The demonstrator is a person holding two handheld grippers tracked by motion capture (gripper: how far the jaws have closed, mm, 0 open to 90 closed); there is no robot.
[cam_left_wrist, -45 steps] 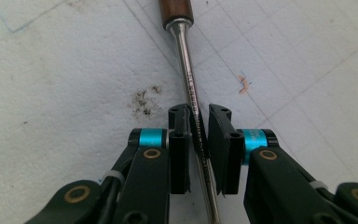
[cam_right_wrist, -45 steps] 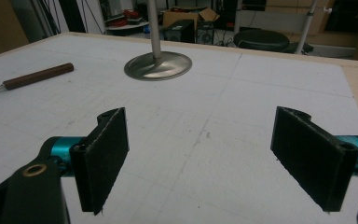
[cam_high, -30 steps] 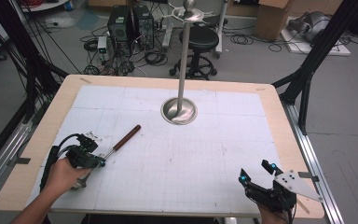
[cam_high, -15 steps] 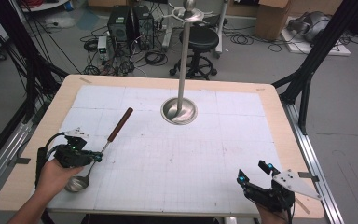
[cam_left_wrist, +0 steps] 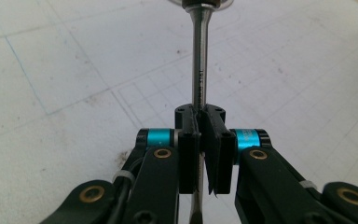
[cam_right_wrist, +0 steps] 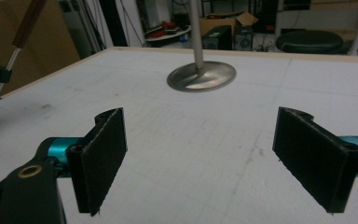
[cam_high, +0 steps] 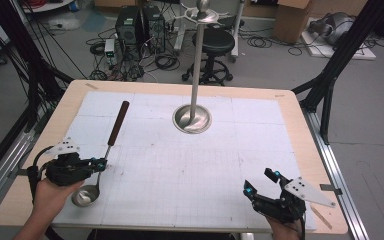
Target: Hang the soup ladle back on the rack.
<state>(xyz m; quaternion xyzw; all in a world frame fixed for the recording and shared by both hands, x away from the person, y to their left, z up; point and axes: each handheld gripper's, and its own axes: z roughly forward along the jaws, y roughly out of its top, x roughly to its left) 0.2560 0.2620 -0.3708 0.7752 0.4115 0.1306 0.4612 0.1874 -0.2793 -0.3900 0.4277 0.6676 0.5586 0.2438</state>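
Observation:
A ladle with a brown wooden handle and a steel bowl is at the table's near left. My left gripper is shut on its thin metal shaft, which runs straight out between the closed pads. The handle points toward the far side and the bowl sits low by the hand. My right gripper stands open at the near right, with nothing between its wide-apart pads. From the right gripper view the ladle's handle rises at the far left.
A steel stand with a round base and a tall pole rises from the far middle of the white gridded mat; the base lies ahead of the right gripper. Black frame posts flank the table.
My left gripper has drawn back toward the near left edge with the ladle, swinging its handle to point away; the bowl has come into view. The right gripper has stayed put.

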